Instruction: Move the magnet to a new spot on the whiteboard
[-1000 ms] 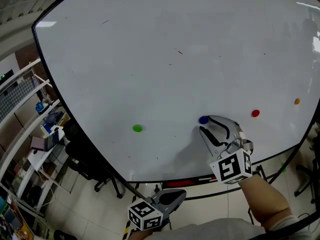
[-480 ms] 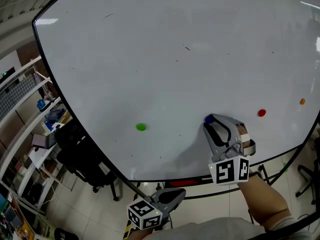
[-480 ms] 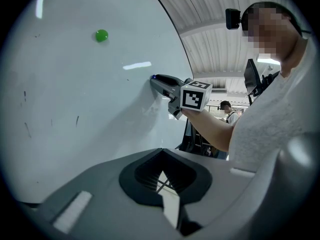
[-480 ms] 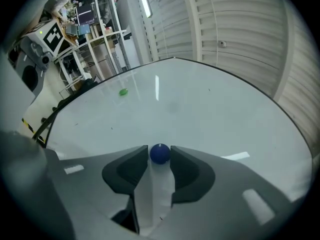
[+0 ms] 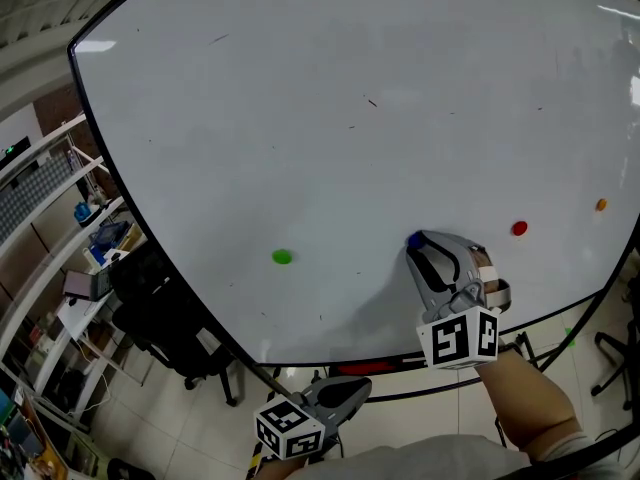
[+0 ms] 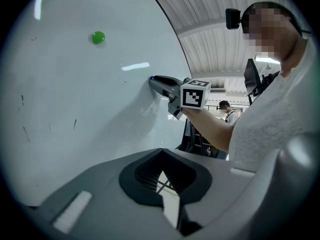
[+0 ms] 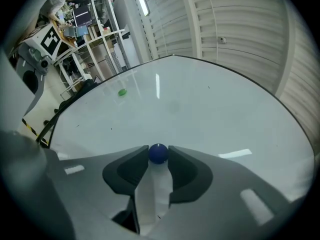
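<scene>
**Blue magnet's right in the pinch**

The right gripper (image 7: 159,150) has just been closing its jaws. Its tips now sit snug on either side of the blue magnet (image 7: 159,154), dead centre between them and stuck on the whiteboard (image 5: 300,118). The magnet's round, so there's no long axis. The gripper points roughly level at the board. The left gripper (image 6: 160,154), shut and empty, hangs low, well away.

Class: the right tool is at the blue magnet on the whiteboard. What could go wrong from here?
1. The right tool has just been closing its jaws on the small round blue magnet, held only at the tips: it could squirt out when pulled.
2. Sliding rather than lifting may scuff the whiteboard.
</scene>
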The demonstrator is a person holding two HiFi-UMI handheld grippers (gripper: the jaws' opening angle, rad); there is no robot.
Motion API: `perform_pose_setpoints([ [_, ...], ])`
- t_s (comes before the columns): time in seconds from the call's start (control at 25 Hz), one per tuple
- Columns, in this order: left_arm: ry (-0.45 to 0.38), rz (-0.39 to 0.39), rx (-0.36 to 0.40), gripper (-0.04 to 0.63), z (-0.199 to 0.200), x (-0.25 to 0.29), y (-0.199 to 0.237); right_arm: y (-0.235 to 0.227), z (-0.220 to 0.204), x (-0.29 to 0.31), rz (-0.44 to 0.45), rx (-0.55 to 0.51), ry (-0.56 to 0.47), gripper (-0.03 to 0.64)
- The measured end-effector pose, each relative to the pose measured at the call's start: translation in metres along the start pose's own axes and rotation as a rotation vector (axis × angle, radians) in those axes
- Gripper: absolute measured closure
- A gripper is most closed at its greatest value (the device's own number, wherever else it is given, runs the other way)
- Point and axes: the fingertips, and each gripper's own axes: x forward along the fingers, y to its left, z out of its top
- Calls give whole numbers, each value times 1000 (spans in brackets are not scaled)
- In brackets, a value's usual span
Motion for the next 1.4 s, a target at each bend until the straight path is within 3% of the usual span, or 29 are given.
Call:
perform_pose_setpoints([
  [0.32, -4, 0, 10, 610, 3, -1, -12, -7, 9, -18, 56, 59, -20, 492],
  [0.68, -22, -28, 21, 609, 11, 4, -36, 29, 26, -81, 345, 311, -67, 491],
  [1.0, -20, -57, 26, 611, 10, 11, -59, 107, -26, -148, 547, 630, 86, 491],
  [1.24, -2, -60, 29, 611, 6, 13, -68, 138, -42, -179, 602, 826, 140, 490],
  [1.4, -7, -58, 35, 611, 7, 15, -71, 144, -45, -185, 616, 857, 147, 489],
])
